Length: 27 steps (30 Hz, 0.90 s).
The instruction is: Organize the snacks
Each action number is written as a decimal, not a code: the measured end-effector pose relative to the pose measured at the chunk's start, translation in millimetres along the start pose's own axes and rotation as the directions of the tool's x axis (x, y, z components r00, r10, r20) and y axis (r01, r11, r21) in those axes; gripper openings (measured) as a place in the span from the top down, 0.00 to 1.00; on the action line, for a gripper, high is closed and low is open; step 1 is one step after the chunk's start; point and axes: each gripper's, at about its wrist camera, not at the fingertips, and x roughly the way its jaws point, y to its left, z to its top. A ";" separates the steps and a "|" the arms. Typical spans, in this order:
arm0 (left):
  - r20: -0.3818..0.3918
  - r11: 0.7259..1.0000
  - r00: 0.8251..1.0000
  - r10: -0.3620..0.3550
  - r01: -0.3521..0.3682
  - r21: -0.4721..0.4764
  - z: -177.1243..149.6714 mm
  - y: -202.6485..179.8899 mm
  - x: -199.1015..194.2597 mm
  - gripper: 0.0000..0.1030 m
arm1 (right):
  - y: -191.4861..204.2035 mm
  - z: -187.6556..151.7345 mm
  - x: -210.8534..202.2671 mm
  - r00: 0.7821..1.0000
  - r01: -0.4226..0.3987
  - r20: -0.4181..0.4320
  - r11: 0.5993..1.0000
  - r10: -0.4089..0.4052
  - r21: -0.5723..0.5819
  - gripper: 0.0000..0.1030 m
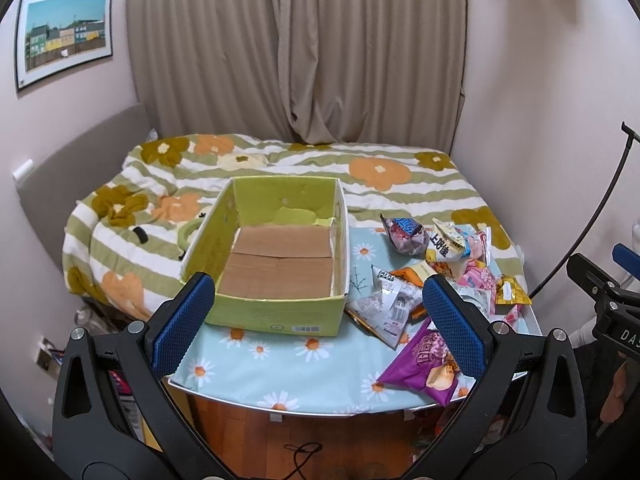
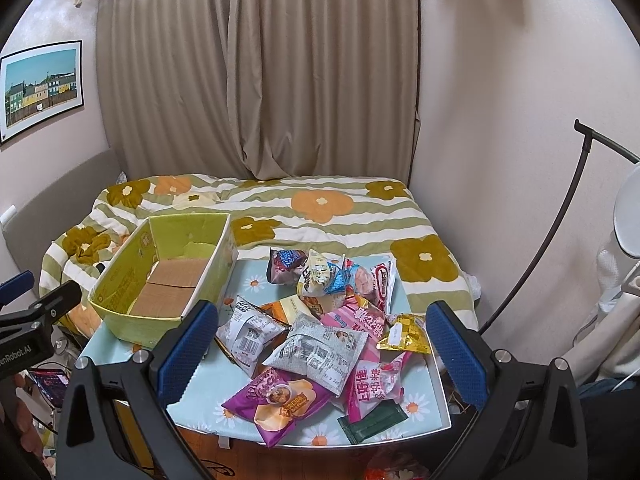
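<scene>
Just snacks (image 2: 316,336) between spread fingers (image 2: 188,344).

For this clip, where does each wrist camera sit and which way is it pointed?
Left wrist: on the left gripper, facing the green box head-on; its open blue fingers frame it.
Right wrist: on the right gripper, facing the snack pile; open fingers show, other gripper at left edge.
Shared: box, snacks, table, bed, curtain.

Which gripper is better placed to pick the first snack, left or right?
Probably the right gripper: the snack pile lies between its open fingers. The left gripper, also open, faces the empty green box, with the pile to its right.
</scene>
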 end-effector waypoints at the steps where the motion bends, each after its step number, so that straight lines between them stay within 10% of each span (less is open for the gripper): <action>1: 0.000 1.000 1.000 0.000 0.000 0.001 -0.2 -0.4 0.1 0.00 | 0.2 -0.4 0.0 1.000 0.000 0.000 1.000 0.000 0.000 0.00; 27: -0.066 0.994 0.992 -0.104 0.106 0.017 9.4 -6.6 12.0 0.00 | -17.1 8.5 -4.9 1.000 0.013 0.000 1.000 -0.013 -0.004 0.00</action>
